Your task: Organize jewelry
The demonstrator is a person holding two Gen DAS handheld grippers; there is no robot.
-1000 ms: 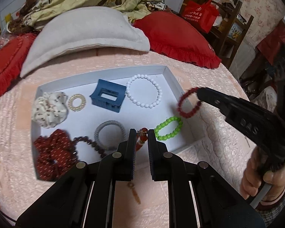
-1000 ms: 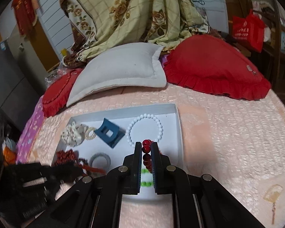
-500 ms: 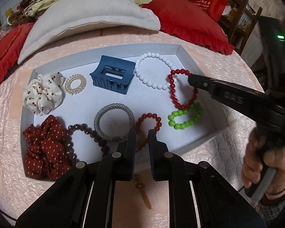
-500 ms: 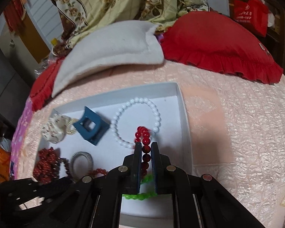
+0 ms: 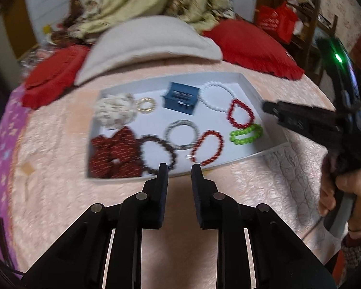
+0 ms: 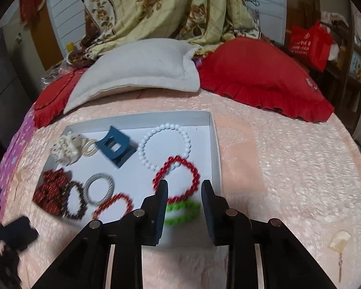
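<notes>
Mostly pink quilted bedspread (image 6: 288,168), pillows behind; white tray (image 6: 214,144) there; both tools opening, empty.

Glossy red beads (image 6: 175,180); matt white tray (image 6: 214,144).

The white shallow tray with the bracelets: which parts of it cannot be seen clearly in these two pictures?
- Right wrist view: the near rim of the white shallow tray is hidden behind the right gripper, whose jaws are opening.
- Right wrist view: the green bead bracelet is blurred and partly covered by one finger.
- Left wrist view: motion blur smears the dark red dotted fabric scrunchie; single beads are not distinguishable.
- Left gripper, jaws opening, covers part of the near rim.
</notes>
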